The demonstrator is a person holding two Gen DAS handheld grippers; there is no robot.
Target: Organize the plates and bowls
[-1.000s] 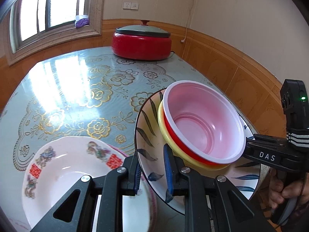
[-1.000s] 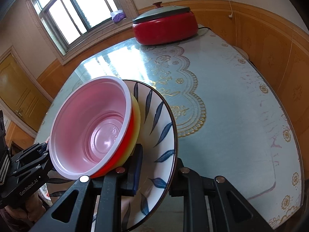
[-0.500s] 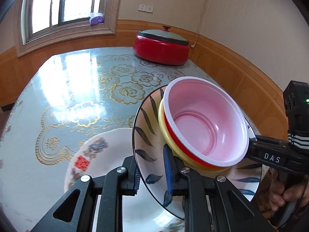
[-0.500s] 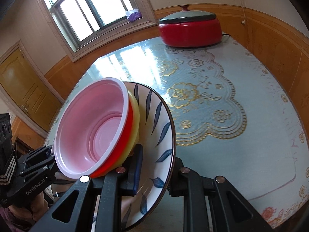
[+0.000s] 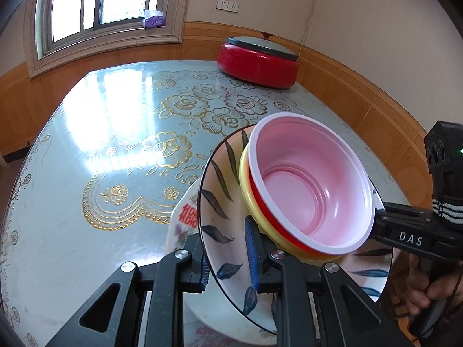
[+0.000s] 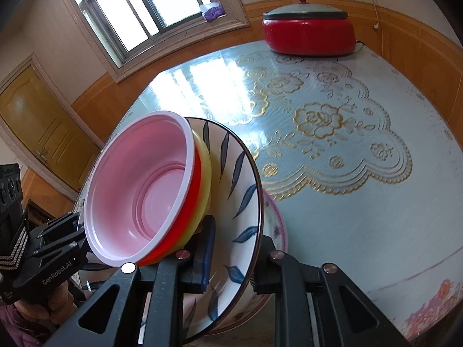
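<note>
A white plate with blue leaves (image 5: pixel 220 190) (image 6: pixel 240 202) hangs tilted above the table, held on two sides. My left gripper (image 5: pixel 227 260) is shut on its near rim. On the opposite rim my right gripper (image 6: pixel 233 257) is shut too; it shows as a black body (image 5: pixel 405 231) at the right of the left wrist view. Nested bowls sit in the plate: pink (image 5: pixel 303 185) (image 6: pixel 144 179) inside red (image 6: pixel 191 202) inside yellow (image 5: pixel 246 173). Directly beneath lies a white plate with red characters (image 5: pixel 185 217) (image 6: pixel 277 217), mostly hidden.
A red electric pot with a grey-green lid (image 5: pixel 257 63) (image 6: pixel 309 31) stands at the table's far end. The glossy blue floral tablecloth (image 5: pixel 115 144) stretches ahead. A purple tissue pack (image 5: pixel 153 18) lies on the windowsill. A wooden door (image 6: pixel 37 133) is at the left.
Both grippers have carried the leaf plate with its bowls sideways over the table. The white plate with red characters has slid from open view to almost wholly under the leaf plate.
</note>
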